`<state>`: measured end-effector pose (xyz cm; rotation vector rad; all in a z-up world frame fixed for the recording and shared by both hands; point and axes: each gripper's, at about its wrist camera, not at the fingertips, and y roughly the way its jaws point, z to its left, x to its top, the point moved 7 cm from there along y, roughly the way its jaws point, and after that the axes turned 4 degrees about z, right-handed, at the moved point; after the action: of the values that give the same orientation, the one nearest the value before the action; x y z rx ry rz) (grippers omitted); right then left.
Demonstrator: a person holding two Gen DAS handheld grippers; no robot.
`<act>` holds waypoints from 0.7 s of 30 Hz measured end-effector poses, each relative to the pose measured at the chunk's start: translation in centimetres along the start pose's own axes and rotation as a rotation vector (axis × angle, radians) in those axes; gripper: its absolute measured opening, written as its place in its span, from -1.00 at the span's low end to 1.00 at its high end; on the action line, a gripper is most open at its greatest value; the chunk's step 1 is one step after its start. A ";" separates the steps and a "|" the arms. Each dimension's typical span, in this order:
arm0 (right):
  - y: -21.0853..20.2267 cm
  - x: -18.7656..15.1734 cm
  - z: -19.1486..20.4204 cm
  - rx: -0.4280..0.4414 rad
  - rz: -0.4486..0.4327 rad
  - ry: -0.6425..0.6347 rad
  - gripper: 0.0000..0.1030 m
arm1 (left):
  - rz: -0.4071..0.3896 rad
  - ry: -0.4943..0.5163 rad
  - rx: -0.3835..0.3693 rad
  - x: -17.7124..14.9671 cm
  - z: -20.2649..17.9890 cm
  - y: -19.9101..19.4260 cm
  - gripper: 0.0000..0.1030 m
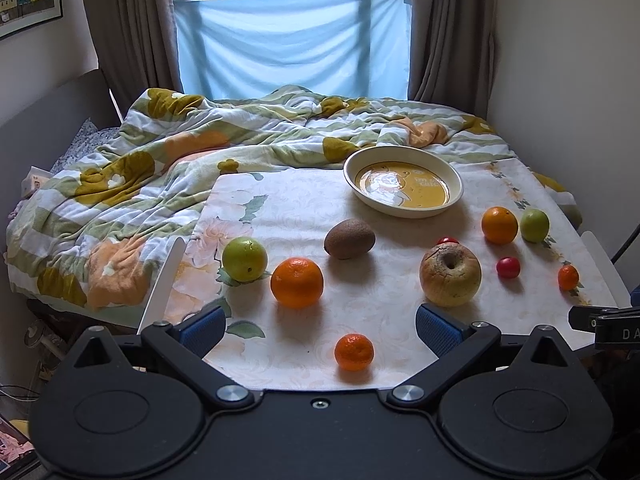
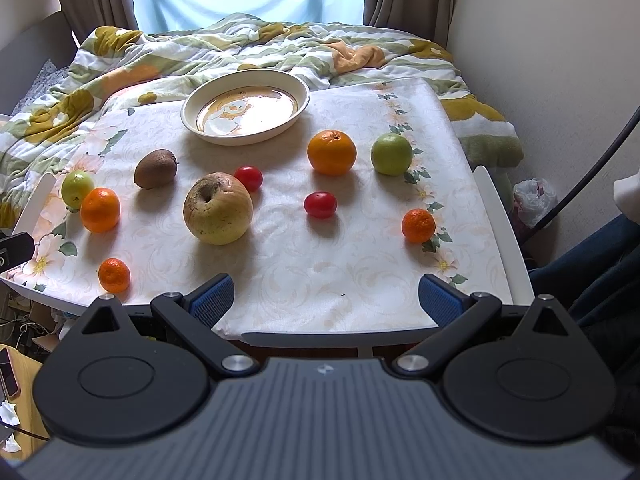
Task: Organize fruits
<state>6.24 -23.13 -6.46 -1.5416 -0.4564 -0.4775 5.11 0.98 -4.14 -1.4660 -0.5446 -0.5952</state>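
Both spread wide, holding nothing: left gripper (image 1: 320,326), right gripper (image 2: 326,294). Scattered on the floral tablecloth (image 2: 304,268) in front of the empty plate (image 2: 245,107): wrinkled apple (image 2: 218,208), kiwi (image 2: 155,168), oranges, limes, tomatoes.

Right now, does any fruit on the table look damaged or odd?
Yes. The large yellowish apple near the table's middle looks past its best: wrinkled skin with brown, cracked patches around the stem hollow. The other fruits look sound, and the cream plate sits empty.
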 end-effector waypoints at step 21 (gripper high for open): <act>-0.1 0.2 0.0 0.006 0.002 -0.012 1.00 | 0.004 -0.011 -0.007 0.4 -0.4 0.7 1.00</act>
<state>6.35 -23.08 -6.29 -1.5399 -0.4651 -0.4647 5.92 0.60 -4.43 -1.4771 -0.5487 -0.5872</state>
